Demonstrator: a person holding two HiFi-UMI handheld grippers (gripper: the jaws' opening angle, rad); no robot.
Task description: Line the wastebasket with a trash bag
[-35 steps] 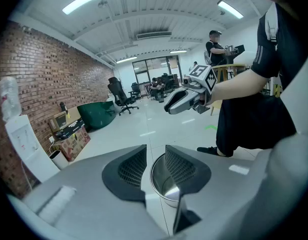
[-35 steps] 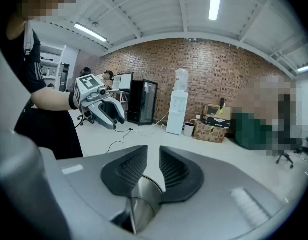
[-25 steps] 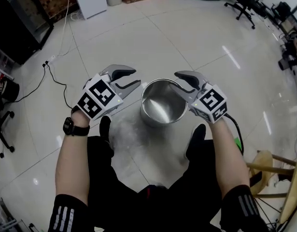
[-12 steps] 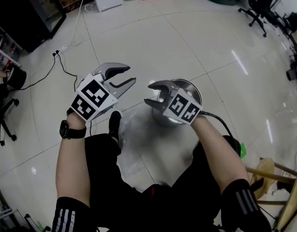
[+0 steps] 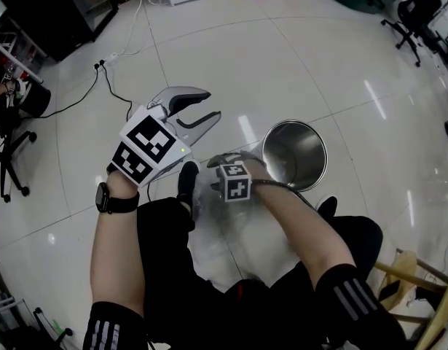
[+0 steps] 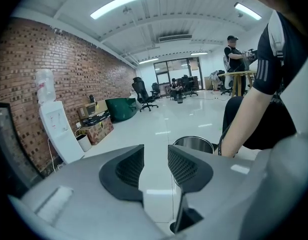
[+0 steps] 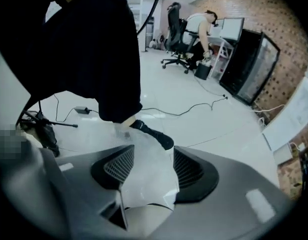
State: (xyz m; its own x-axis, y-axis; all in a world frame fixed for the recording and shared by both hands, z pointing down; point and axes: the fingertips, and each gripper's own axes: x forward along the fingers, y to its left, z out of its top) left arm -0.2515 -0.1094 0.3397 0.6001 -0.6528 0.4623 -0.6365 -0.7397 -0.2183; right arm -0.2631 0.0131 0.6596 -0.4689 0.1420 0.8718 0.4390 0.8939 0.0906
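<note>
A round steel wastebasket (image 5: 295,154) stands upright and unlined on the tiled floor; in the left gripper view the wastebasket (image 6: 194,144) shows just beyond the jaws. A translucent trash bag (image 5: 234,228) lies crumpled on the floor between the person's feet. My right gripper (image 5: 218,165) points steeply down at it, left of the bin. Its jaws are opening, with bag film (image 7: 143,156) loose between them and the right gripper (image 7: 154,165) not pinching it. My left gripper (image 5: 209,106) hovers higher at the left, open and empty; the gap of the left gripper (image 6: 156,159) shows only floor.
The person's black shoes (image 5: 186,184) flank the bag. A power strip with cables (image 5: 107,65) lies at the far left, an office chair (image 5: 9,152) further left. A wooden stool (image 5: 420,279) stands at the right. A white cabinet (image 6: 58,129) and boxes line the brick wall.
My right gripper dropped from beside the bin's rim down and left to the bag on the floor, rolling over and widening its jaws. The left gripper drifted a little away from the bin.
</note>
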